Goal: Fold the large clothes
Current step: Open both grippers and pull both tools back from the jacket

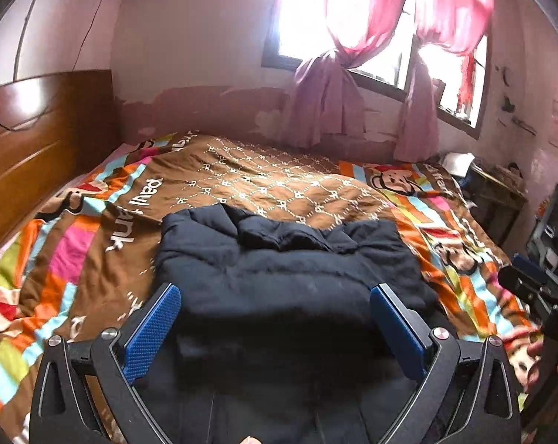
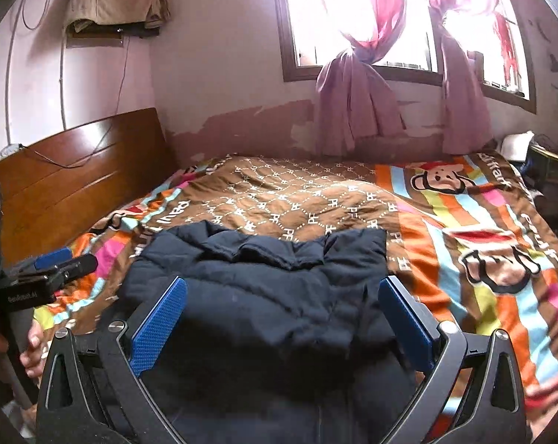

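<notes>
Left wrist view shows your left gripper with its blue pads spread wide, nothing pinched between them. It hangs above the dark navy puffer jacket, which lies bunched on the colourful bedspread. Your right gripper shows at the right edge.

Right wrist view: your right gripper is spread wide too, over the jacket near the bed's near edge, gripping nothing. A wooden headboard stands to the left.
</notes>
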The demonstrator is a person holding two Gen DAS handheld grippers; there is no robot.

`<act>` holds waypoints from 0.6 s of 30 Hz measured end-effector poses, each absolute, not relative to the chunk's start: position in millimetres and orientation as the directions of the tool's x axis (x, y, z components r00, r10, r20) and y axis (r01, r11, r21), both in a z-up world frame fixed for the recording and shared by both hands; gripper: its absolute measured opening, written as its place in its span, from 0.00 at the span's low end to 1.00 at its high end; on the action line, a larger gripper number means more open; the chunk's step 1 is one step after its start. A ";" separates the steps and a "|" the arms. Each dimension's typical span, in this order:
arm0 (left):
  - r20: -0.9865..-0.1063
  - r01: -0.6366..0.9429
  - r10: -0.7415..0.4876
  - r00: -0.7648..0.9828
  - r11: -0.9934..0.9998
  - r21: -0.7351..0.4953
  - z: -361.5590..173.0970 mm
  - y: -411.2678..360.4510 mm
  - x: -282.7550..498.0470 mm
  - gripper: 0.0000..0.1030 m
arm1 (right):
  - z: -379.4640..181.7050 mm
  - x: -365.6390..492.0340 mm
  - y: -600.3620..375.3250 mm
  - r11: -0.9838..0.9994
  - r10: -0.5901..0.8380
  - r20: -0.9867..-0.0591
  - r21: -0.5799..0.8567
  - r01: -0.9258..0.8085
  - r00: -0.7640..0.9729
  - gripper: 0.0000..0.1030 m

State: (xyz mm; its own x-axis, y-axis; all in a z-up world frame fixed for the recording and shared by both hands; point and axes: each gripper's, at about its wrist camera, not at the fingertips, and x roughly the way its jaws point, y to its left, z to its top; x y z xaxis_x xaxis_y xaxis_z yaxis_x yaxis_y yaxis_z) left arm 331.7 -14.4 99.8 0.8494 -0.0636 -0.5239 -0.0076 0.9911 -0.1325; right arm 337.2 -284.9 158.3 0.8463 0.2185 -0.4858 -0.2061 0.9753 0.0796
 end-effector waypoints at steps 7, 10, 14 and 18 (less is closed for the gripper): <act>-0.509 -0.006 -0.069 0.858 0.990 -0.144 103.4 -20.2 240.3 1.00 | 172.5 249.1 -283.3 0.973 0.222 -0.489 0.058 -0.223 0.843 0.99; -0.509 -0.009 -0.057 0.859 0.992 -0.126 99.3 -21.8 213.2 1.00 | 169.9 217.1 -285.3 0.972 0.228 -0.481 0.069 -0.223 0.846 0.99; -0.504 -0.013 -0.039 0.863 0.995 -0.098 88.7 -24.5 180.1 1.00 | 156.3 176.5 -282.0 0.971 0.227 -0.471 0.044 -0.234 0.852 0.99; -0.506 0.010 -0.042 0.861 0.998 -0.065 72.7 -31.4 155.1 1.00 | 139.7 143.8 -281.5 0.971 0.226 -0.460 0.032 -0.238 0.859 0.99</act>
